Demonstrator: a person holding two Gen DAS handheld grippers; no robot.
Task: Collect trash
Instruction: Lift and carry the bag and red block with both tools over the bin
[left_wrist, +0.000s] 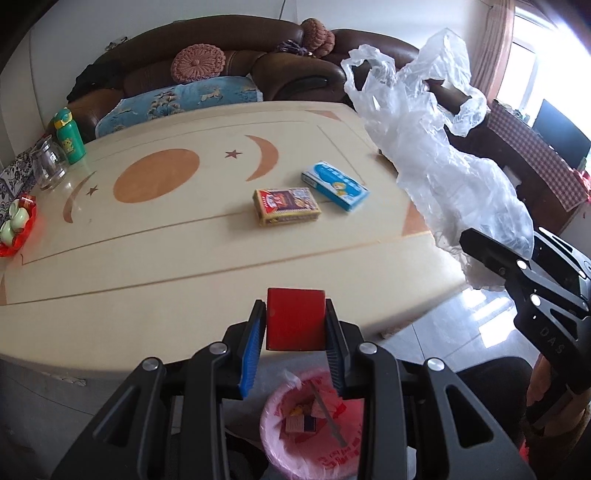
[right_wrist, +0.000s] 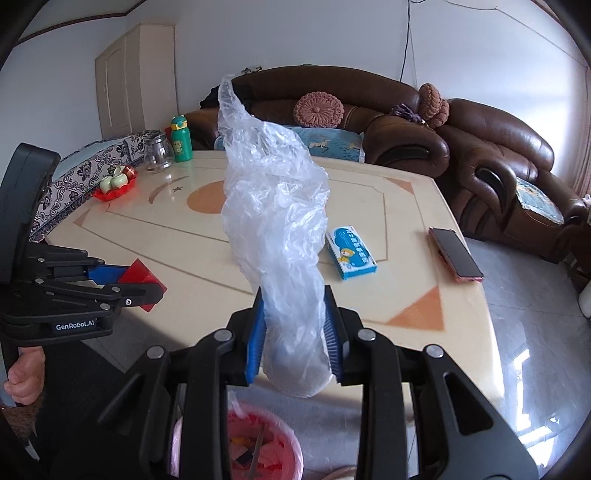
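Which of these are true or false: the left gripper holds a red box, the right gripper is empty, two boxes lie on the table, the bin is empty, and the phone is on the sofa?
1. The left gripper holds a red box. True.
2. The right gripper is empty. False: it grips a clear plastic bag.
3. Two boxes lie on the table. True: a blue box and a yellow box.
4. The bin is empty. False: it holds trash.
5. The phone is on the sofa. False: it is on the table.
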